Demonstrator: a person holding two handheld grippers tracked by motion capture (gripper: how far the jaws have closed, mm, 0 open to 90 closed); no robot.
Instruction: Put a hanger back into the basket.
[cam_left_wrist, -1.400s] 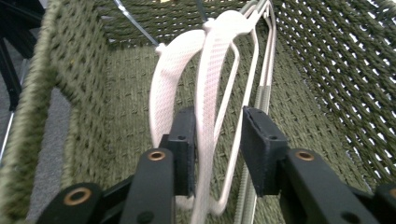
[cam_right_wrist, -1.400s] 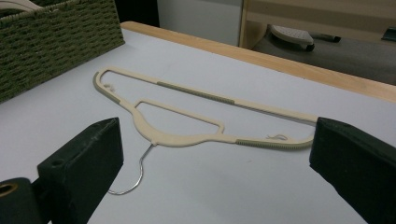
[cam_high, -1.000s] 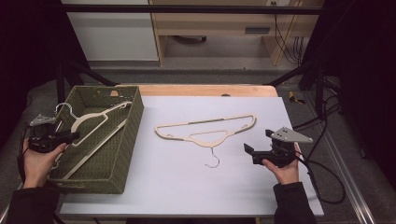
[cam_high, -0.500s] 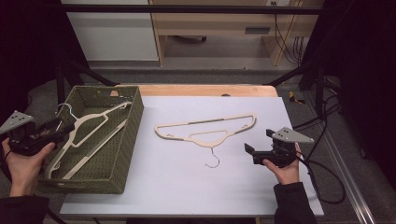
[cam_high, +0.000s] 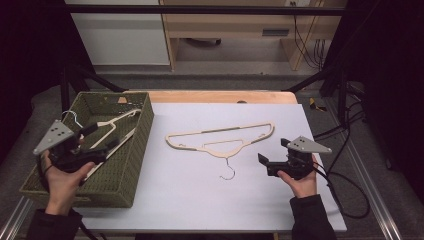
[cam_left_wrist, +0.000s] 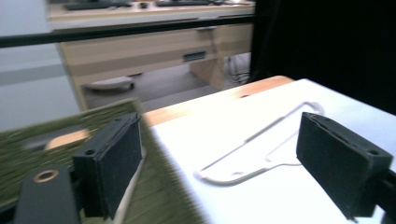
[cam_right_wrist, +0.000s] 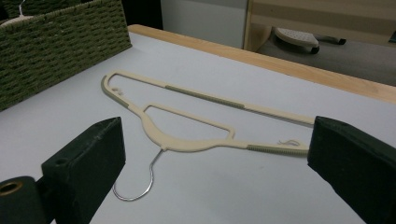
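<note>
Cream plastic hanger with metal hook (cam_high: 220, 141) lies flat mid white table (cam_high: 200, 200), hook toward person. Second cream hanger (cam_high: 112, 131) sits in green woven basket (cam_high: 122, 172). Left gripper (cam_high: 100, 141) over basket, jaws wide apart, empty. Right gripper (cam_high: 262, 162) near hook, jaws wide, empty.
</note>
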